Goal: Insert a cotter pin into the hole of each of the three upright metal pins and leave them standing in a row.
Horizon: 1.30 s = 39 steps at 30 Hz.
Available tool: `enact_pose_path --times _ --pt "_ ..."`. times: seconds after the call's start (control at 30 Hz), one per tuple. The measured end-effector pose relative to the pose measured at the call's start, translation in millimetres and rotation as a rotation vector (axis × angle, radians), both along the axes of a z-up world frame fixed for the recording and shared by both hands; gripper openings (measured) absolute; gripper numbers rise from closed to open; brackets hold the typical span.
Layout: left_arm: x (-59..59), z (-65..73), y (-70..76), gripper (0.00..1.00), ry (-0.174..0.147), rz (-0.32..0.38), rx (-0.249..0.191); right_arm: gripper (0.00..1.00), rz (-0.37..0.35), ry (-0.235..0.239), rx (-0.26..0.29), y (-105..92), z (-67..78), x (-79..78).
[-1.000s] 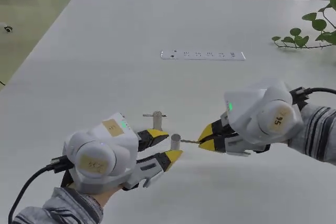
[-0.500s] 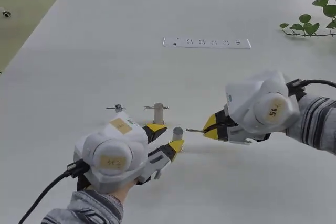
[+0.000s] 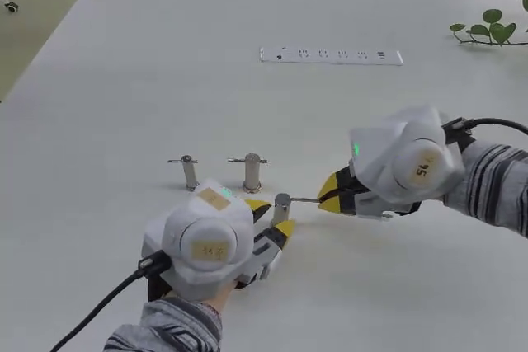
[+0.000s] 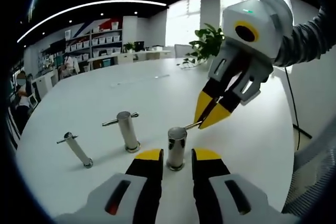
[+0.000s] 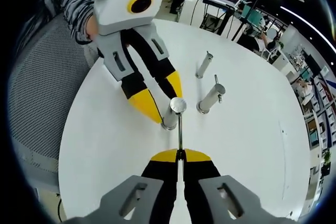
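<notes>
step: third pin (image 3: 282, 202), last of row | right tongs (image 3: 324, 199) pinch cotter pin (image 3: 304, 199), tip at its hole; left tongs (image 3: 271, 215) flank its base, grip unclear | next: push straight through

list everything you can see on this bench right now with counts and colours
metal pin: 3, silver, upright in a rough row on the near half of the table
cotter pin: 3, silver, two through the far pins, one held at the nearest pin's top
power strip: 1, white, far side
plant: 1, green, far right edge
table: 1, white
left gripper: 1, white, yellow-black jaws flanking the nearest pin
right gripper: 1, same colours, shut on the cotter pin
</notes>
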<state>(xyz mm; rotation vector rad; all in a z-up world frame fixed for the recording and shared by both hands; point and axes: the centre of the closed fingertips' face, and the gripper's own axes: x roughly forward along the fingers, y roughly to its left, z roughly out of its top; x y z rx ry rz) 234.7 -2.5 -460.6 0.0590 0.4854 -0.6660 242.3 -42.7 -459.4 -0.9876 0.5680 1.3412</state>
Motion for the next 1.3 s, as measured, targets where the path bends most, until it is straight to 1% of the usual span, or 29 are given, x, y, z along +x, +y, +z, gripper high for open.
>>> enact_pose_path --times 0.03,0.07,0.13,0.2,0.27,0.37,0.63,0.73,0.83,0.9,0.97,1.03,1.13,1.3 --pt "1.6 -0.3 -0.7 0.18 0.002 0.007 -0.012 0.00 0.002 0.001 -0.001 -0.1 -0.2 -0.2" --pt "2.5 -1.0 -0.5 0.18 -0.002 0.008 -0.007 0.00 0.004 0.004 -0.002 0.0 -0.4 -0.9" --pt "3.3 -2.9 -1.5 0.17 0.003 0.010 0.000 0.00 0.008 0.003 -0.003 0.3 -0.6 -1.2" --pt "4.8 -4.4 -1.4 0.17 0.012 0.023 -0.009 0.00 0.012 0.001 -0.005 1.4 -0.9 -1.2" --pt "6.1 -5.7 -0.7 0.16 0.015 0.037 -0.008 0.00 0.012 0.001 -0.003 2.6 -1.2 -0.3" --pt "6.2 -6.9 -2.0 0.15 0.023 0.044 -0.015 0.00 0.019 0.000 -0.006 4.0 -1.0 -0.4" --pt "6.2 -7.7 -4.7 0.12 0.021 0.043 -0.014 0.00 0.059 -0.017 -0.037 6.3 0.1 -2.3" --pt "6.8 -8.0 -3.9 0.11 0.021 0.045 -0.010 0.00 0.063 -0.013 -0.044 6.1 1.3 -4.5" --pt "6.3 -8.6 -3.6 0.11 0.022 0.045 -0.006 0.00 0.053 0.005 -0.046 6.2 3.7 -8.7" --pt "5.7 -9.6 -3.2 0.11 0.021 0.045 0.001 0.00 0.051 0.010 -0.042 6.9 5.5 -10.4" --pt "5.7 -10.6 -3.1 0.11 0.023 0.044 0.003 0.00 0.044 0.026 -0.033 8.0 7.0 -12.2" --pt "5.6 -10.6 -2.5 0.10 0.015 0.036 0.018 0.00 0.042 0.027 -0.035 7.4 7.7 -12.8" --pt "5.7 -10.7 -2.2 0.10 0.009 0.036 0.024 0.00 0.030 0.045 -0.029 9.2 10.1 -15.1" --pt "5.9 -10.6 -1.5 0.10 0.006 0.035 0.026 0.00 0.032 0.036 -0.034 10.2 14.2 -16.3"
